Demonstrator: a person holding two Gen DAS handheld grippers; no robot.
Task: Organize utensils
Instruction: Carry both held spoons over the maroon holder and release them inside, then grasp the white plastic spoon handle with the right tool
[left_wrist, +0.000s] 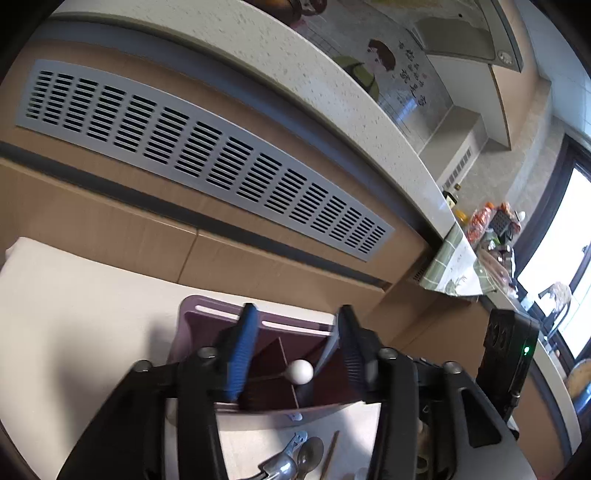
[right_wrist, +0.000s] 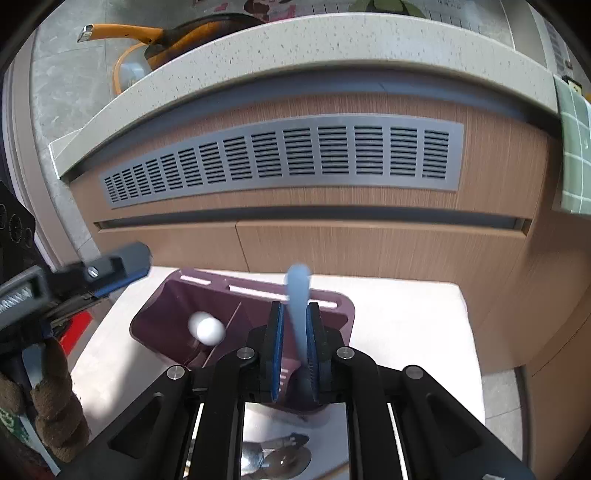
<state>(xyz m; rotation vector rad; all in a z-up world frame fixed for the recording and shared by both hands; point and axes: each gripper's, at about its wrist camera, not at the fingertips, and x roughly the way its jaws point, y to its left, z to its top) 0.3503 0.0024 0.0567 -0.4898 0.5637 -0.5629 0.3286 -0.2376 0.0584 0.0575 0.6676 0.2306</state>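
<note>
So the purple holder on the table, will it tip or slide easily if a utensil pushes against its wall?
The purple holder looks like thin plastic, so probably light and easy to shove. It stands tall on a smooth white table, so sliding seems likely. The white-ball-tipped utensil leaning in one compartment may pull it slightly that way, and the blue handle held by the right gripper could lever it over.

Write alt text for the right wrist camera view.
The right gripper, fingers shut on a light blue plastic utensil handle, hangs over a divided mauve plastic utensil holder on a white table. A white ball-tipped utensil stands in the holder's left compartment.
</note>
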